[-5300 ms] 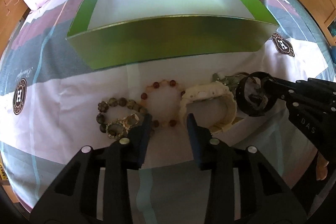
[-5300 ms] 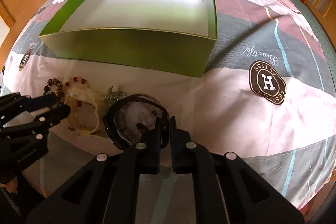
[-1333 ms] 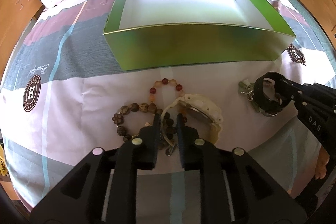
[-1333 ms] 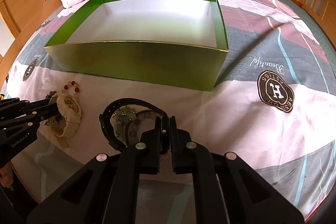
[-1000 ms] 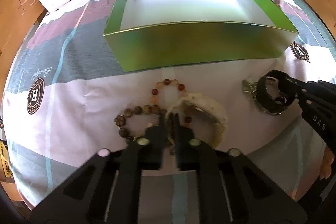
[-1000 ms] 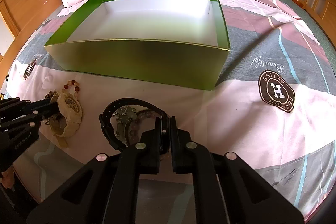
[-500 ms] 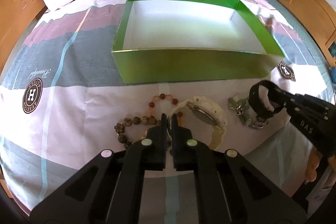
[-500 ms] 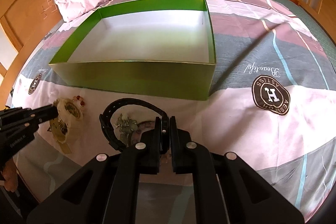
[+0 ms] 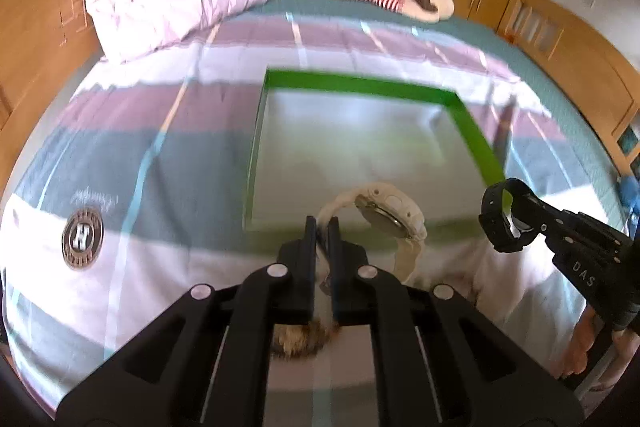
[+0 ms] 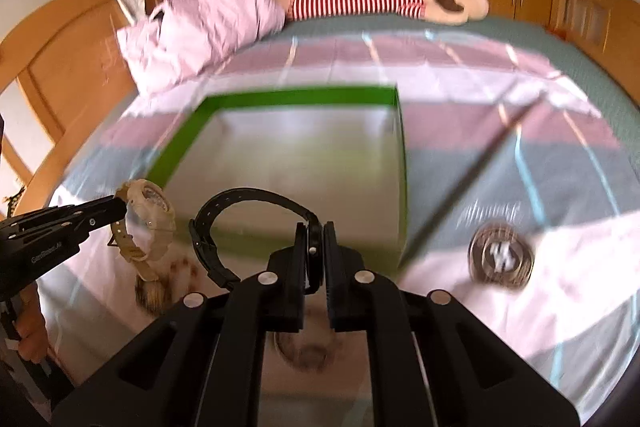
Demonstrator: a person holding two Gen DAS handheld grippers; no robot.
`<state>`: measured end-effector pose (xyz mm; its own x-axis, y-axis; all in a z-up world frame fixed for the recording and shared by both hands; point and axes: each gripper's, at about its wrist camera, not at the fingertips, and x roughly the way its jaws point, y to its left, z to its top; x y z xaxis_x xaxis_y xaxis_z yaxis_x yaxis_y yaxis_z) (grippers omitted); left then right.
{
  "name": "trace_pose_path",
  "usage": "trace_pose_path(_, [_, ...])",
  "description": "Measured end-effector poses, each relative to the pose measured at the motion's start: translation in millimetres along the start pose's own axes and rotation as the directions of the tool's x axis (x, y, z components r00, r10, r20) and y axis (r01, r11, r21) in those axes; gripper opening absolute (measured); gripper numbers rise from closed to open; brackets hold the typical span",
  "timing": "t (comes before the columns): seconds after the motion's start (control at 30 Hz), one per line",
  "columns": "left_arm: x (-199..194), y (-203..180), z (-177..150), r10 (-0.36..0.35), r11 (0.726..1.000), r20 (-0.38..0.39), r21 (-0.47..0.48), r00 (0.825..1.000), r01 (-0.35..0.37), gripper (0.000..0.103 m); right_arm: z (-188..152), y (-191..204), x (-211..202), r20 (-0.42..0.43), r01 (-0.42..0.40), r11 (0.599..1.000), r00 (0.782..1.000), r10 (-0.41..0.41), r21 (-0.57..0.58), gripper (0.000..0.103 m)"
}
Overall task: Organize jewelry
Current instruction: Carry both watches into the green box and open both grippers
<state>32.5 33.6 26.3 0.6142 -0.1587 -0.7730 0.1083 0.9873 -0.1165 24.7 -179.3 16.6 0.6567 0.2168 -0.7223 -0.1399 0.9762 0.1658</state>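
The cream watch (image 9: 386,215) was clamped in the left gripper (image 9: 322,227), the black watch (image 10: 248,223) in the right gripper (image 10: 312,239), both angled downward above the green box (image 9: 472,143).

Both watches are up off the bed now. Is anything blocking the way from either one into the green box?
Nothing visible does. The cream watch in the left gripper and the black watch in the right gripper hang by the near wall of the green box, which is open-topped and looks empty.
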Motion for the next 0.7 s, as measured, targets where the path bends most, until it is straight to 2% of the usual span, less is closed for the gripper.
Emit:
trace_pose_path(0.1, [17, 5, 15, 0.045, 0.999, -0.006, -0.021, 0.999, -0.045, 0.006, 13, -4, 24, -0.005, 0.005, 1.000, 1.000, -0.005, 0.021, 0.008])
trace_pose_path(0.27, [47, 23, 21, 0.071, 0.995, -0.048, -0.071, 0.996, -0.075, 0.005, 13, -10, 60, -0.041, 0.034, 0.999, 0.999, -0.033, 0.040, 0.008])
trace_pose_path(0.37, [55, 28, 26, 0.067, 0.995, -0.053, -0.074, 0.996, -0.071, 0.005, 9, -10, 66, -0.067, 0.027, 0.999, 0.997, -0.024, 0.044, 0.014])
trace_pose_path(0.43, [53, 28, 27, 0.059, 0.995, -0.049, -0.075, 0.997, -0.062, 0.009, 8, -8, 58, -0.068, 0.008, 0.998, 0.998, -0.004, 0.056, 0.039])
trace_pose_path(0.47, [50, 28, 26, 0.058, 0.995, -0.047, -0.073, 0.997, -0.061, 0.010, 8, -8, 49, -0.054, -0.008, 0.998, 0.998, 0.012, 0.067, 0.043])
trace_pose_path(0.57, [38, 29, 19, 0.053, 0.997, -0.067, -0.061, 0.996, -0.057, 0.018, 4, -4, 25, -0.056, -0.045, 0.997, 0.997, 0.048, 0.055, 0.044])
trace_pose_path(0.7, [20, 31, 3, 0.057, 0.998, -0.141, -0.027, 0.988, -0.061, 0.030, -13, -2, 4, -0.115, -0.039, 0.999, 0.993, 0.038, 0.000, 0.044])
